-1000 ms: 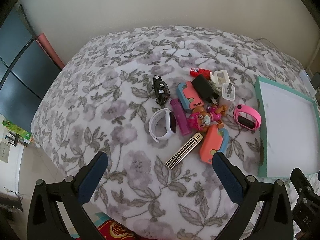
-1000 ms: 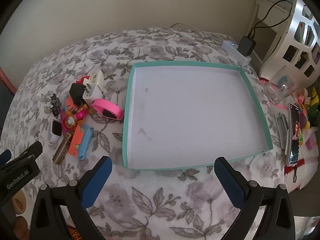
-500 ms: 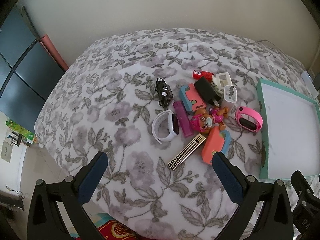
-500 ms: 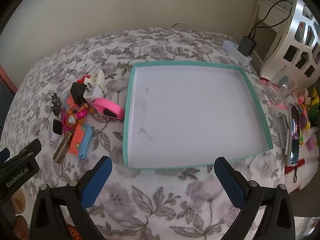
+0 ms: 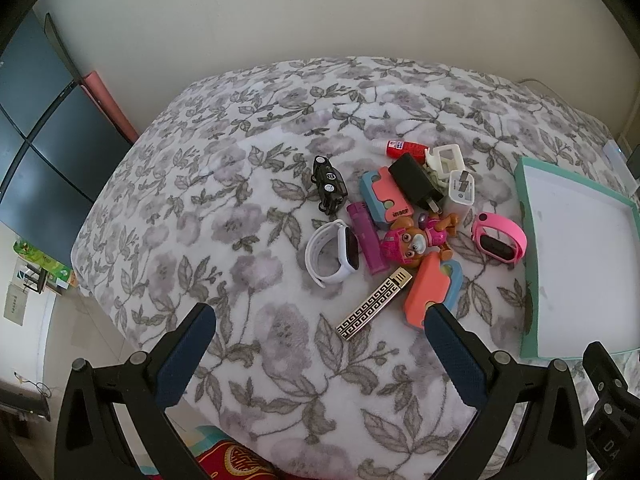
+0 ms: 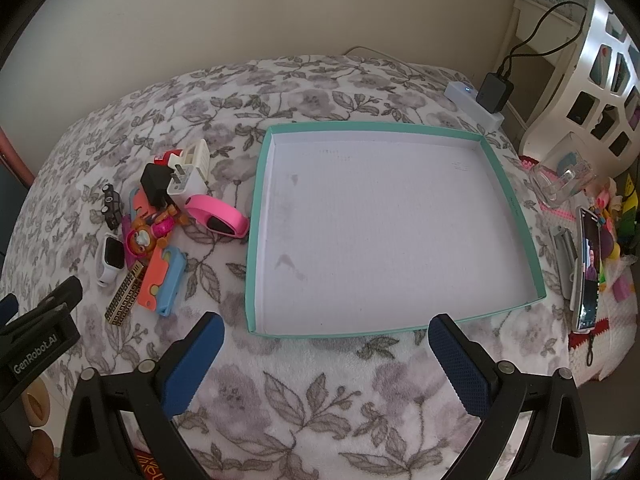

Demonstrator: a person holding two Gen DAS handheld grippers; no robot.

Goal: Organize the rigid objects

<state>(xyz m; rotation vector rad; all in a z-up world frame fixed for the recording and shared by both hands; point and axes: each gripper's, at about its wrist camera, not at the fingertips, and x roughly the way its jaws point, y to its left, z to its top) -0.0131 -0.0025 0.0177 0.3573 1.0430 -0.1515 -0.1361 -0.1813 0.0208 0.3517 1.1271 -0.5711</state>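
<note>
A pile of small rigid objects lies on the floral blanket: a white watch [image 5: 332,254], a pink watch [image 5: 498,241], a toy dog figure [image 5: 412,240], a black toy car [image 5: 330,189], a purple lighter [image 5: 366,243], a gold patterned bar [image 5: 374,309], an orange and blue case [image 5: 430,290], a black charger [image 5: 416,182] and a white charger [image 5: 460,193]. An empty teal-rimmed tray [image 6: 258,216] sits to their right. My left gripper [image 5: 320,354] is open, above the blanket in front of the pile. My right gripper [image 6: 326,362] is open in front of the tray.
A power strip with a black adapter [image 6: 494,92] lies behind the tray. A phone [image 6: 588,272], a clear container [image 6: 564,180] and toys crowd the right side. A dark cabinet [image 5: 36,140] stands left of the bed. The blanket edge drops off at the left.
Both views have drawn back slightly and the left view has shifted, so the pile sits a little further from the left gripper. Nothing on the blanket has moved.
</note>
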